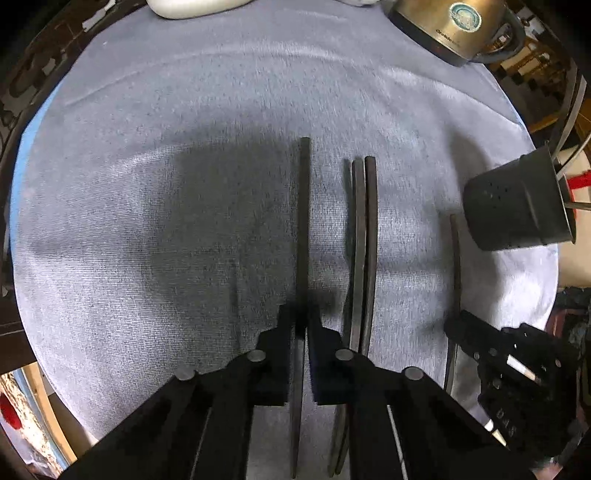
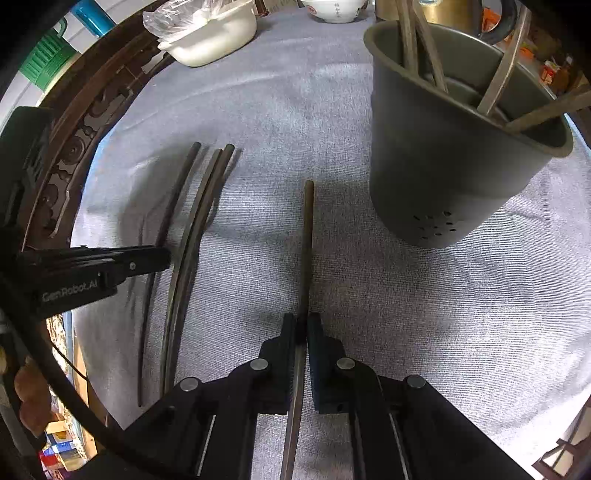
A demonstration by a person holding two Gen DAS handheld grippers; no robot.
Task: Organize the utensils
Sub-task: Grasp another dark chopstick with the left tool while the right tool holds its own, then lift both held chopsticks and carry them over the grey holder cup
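While both grippers pinch, I hold one thin dark chopstick (image 1: 303,229) in my left gripper (image 1: 300,325) and another dark chopstick (image 2: 306,251) in my right gripper (image 2: 302,328). Next I lift mine toward the grey plastic holder cup (image 2: 443,177) at two o'clock, tip first.

The left tool (image 2: 162,258) reads "GenRobot.AI" (white lettering); the kettle's (image 1: 454,26) label is too blurred.

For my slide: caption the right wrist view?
Right gripper pinches one chopstick beside the gray utensil holder.
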